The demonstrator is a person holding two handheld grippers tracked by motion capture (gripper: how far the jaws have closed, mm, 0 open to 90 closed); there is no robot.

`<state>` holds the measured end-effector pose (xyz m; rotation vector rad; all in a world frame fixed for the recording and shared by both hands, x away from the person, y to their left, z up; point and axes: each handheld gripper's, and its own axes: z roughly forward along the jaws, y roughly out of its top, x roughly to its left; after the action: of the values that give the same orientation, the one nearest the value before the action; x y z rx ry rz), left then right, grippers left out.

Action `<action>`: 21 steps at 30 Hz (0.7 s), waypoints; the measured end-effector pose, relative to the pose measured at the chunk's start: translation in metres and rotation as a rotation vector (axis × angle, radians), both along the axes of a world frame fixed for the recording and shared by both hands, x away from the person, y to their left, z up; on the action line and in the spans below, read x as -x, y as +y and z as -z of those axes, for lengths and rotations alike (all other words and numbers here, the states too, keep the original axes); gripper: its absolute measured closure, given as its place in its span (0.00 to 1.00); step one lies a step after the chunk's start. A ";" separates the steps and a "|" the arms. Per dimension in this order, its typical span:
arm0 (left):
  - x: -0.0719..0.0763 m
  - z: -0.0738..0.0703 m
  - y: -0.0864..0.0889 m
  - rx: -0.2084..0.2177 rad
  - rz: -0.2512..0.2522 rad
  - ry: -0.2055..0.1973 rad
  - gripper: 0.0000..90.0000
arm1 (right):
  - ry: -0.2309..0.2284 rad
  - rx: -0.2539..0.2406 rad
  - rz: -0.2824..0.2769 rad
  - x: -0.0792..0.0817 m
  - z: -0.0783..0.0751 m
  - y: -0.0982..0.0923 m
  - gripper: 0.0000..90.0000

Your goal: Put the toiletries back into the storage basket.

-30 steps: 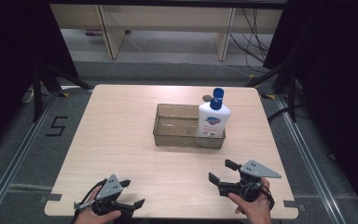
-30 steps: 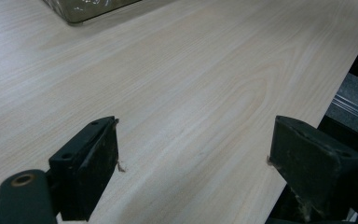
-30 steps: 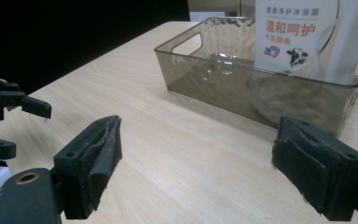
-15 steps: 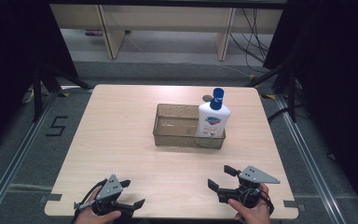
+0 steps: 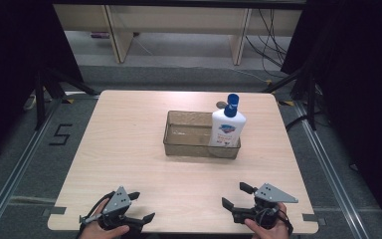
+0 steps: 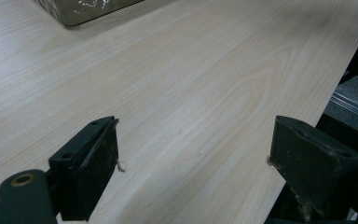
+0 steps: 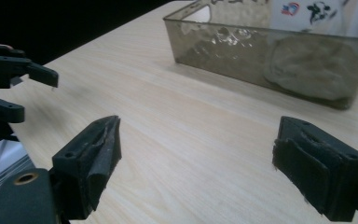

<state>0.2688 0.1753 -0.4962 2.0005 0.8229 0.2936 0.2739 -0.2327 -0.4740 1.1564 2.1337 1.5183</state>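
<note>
A white bottle (image 5: 227, 127) with a blue cap stands upright in the right end of a clear smoky tray (image 5: 179, 147) at the middle of the wooden table (image 5: 129, 134). The tray (image 7: 223, 56) and the bottle's lower part (image 7: 307, 14) appear ahead in the right gripper view. My left gripper (image 5: 140, 206) rests at the front left edge, held by a hand, jaws wide apart and empty (image 6: 193, 154). My right gripper (image 5: 235, 195) sits at the front right edge, open and empty (image 7: 198, 149). The left gripper (image 7: 28, 88) is seen far off in the right gripper view.
A small round object (image 5: 222, 105) lies on the table behind the tray. Shelving legs (image 5: 238, 45) and cables (image 5: 273, 40) stand beyond the far edge. Metal floor rails (image 5: 328, 164) run along both sides. A tray corner (image 6: 84, 11) shows at the top of the left gripper view.
My right gripper has drawn back a little toward the front edge of the table. The left gripper, bottle and tray have stayed put.
</note>
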 end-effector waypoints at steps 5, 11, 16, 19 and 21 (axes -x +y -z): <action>-0.001 0.001 0.000 0.006 0.004 -0.003 0.17 | 0.008 0.007 0.011 0.004 0.004 0.001 0.17; -0.001 0.001 0.000 0.007 0.003 -0.005 0.17 | 0.028 0.029 0.034 0.010 0.006 -0.002 0.17; 0.000 0.000 0.000 -0.012 0.010 0.004 0.17 | 0.018 0.038 0.041 0.012 0.010 -0.004 0.17; -0.001 0.000 0.001 -0.023 0.013 0.000 0.17 | 0.014 0.052 0.061 0.015 0.011 -0.005 0.17; 0.000 0.001 0.000 -0.012 0.011 0.003 0.17 | 0.027 0.058 0.067 0.017 0.012 -0.006 0.17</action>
<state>0.2691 0.1754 -0.4968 2.0166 0.8128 0.2900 0.2572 -0.2387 -0.4860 1.2224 2.1200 1.4109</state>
